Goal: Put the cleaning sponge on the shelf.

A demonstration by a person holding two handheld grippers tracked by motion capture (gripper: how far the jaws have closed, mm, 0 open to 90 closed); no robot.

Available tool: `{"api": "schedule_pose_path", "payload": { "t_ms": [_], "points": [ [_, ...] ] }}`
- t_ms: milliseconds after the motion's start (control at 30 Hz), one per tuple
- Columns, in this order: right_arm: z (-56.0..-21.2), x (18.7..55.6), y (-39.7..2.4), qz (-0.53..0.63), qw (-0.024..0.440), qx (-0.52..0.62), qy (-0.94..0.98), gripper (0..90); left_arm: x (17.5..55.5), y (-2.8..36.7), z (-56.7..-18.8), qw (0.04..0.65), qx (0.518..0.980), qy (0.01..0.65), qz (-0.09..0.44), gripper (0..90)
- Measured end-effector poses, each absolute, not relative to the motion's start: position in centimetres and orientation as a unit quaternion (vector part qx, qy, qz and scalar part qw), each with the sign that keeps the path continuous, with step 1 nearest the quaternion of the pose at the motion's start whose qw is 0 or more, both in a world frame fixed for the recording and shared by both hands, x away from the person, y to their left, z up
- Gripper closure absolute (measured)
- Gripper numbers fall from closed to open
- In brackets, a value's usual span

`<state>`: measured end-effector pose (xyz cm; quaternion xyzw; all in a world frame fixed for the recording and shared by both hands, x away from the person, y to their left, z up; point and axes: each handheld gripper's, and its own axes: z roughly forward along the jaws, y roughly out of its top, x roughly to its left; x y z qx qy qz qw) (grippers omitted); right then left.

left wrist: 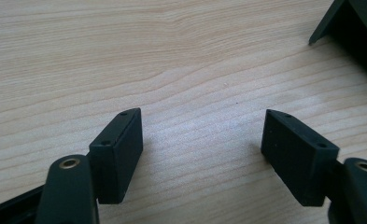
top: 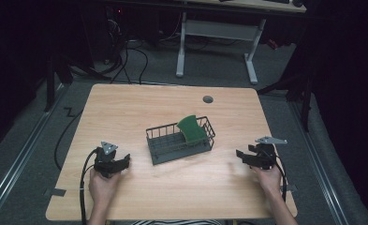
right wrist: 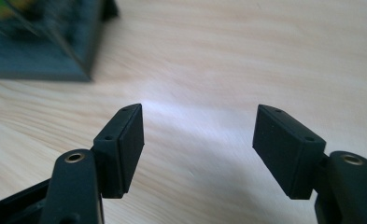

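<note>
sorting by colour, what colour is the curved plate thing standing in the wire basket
Green; the plate leans in the dark grey basket, clearest in the high view.

Wooden table [top: 125, 108] with wire basket [top: 180, 140]

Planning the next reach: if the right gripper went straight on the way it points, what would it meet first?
Probably bare table: the right gripper points left, passing near the wire basket corner.
</note>
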<state>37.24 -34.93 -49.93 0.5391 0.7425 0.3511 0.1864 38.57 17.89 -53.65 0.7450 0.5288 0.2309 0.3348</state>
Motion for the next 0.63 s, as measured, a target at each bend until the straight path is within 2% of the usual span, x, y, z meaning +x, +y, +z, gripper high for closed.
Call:
{"api": "schedule_pose_path", "payload": {
  "t_ms": [200,333,633],
  "points": [
    [-52.7,36.5,-35.7,0.32,0.214,0.56,0.733,33.8,38.6,17.9,-53.6,0.335,0.745,0.529,0.231,29.9],
    [-53.0,36.1,-35.5,0.309,0.245,0.552,0.735,32.8,38.6,17.9,-53.7,0.335,0.745,0.529,0.231,29.9],
    [-53.0,36.0,-35.5,0.306,0.245,0.553,0.736,29.3,38.6,17.9,-53.7,0.335,0.745,0.529,0.231,29.9]
  ]
}}
